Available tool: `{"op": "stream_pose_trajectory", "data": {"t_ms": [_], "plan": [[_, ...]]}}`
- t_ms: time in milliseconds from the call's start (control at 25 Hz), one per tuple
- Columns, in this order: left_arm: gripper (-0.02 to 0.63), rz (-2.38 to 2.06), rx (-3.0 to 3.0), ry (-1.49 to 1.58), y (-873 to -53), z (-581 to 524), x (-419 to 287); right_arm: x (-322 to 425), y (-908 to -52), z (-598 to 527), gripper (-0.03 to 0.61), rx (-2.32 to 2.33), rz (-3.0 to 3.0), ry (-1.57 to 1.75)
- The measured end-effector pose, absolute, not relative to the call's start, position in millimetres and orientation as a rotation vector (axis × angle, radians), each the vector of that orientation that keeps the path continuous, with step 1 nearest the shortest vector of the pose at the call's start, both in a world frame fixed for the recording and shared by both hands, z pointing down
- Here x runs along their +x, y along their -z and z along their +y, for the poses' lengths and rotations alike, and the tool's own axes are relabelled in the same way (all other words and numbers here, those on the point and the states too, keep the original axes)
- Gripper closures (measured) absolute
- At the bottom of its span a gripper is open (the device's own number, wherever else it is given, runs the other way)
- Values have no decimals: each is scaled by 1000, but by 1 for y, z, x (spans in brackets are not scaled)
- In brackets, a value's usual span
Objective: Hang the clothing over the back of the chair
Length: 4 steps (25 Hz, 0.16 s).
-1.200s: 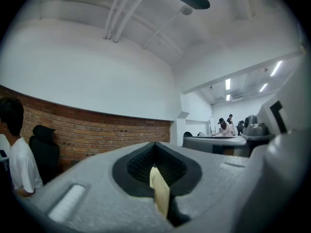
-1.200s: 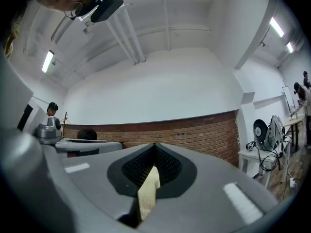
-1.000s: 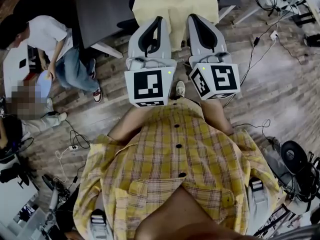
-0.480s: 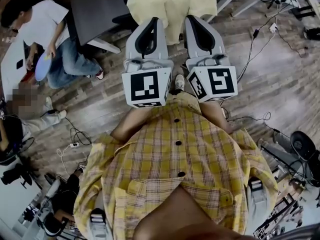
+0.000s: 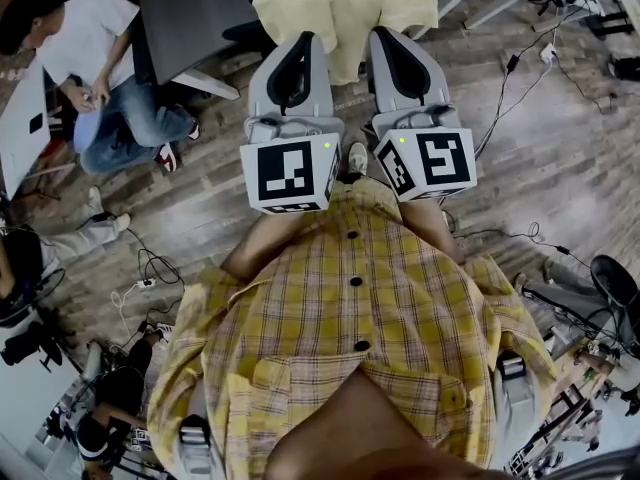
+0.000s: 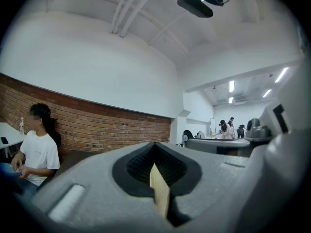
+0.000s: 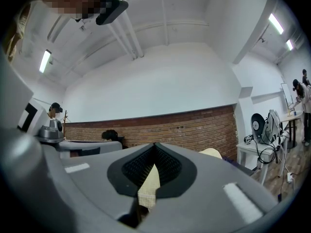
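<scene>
Broadly, the head view looks down on a wooden floor (image 5: pixel 560 168) with a dark bench (image 5: pixel 190 18) at the top left. The holder's own yellow plaid shirt (image 5: pixel 350 348) fills the lower half. A seated person (image 5: pixel 100 48) in a white top and jeans sits left of the bench. Only this view shows the pale yellow clothing (image 5: pixel 345 13) whole: it hangs spread at the top, just ahead of both grippers and beside the bench's edge. What lies under it cannot be made out. The left gripper (image 5: pixel 300 46) and right gripper (image 5: pixel 385 40) point up at its lower edge, side by side, with cables (image 5: pixel 510 88) trailing on the floor to the right.

The gripper views look level across the room instead, to a brick wall (image 6: pixel 107 130) and white ceiling that the head view lacks. They alone settle the grip: each gripper's jaws are closed on the clothing, a thin pale fold (image 6: pixel 159 193) pinched upright in the left one and a wider fold (image 7: pixel 148 186) in the right one
</scene>
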<state>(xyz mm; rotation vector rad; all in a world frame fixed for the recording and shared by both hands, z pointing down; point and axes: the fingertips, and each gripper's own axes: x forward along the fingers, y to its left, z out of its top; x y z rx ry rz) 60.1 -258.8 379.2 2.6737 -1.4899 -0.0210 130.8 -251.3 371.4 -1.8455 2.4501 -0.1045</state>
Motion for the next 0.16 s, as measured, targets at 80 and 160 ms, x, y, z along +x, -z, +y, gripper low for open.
{"op": "stream_pose_trajectory", "data": {"t_ms": [80,160], "plan": [[615,-1487,2674,22,-379,-259,61,132,-372,-252,583,-1846,2450,106],[615,-1485,2677,23,-378,-259,62,133,-373,-252,583,-1846,2451,107]]}}
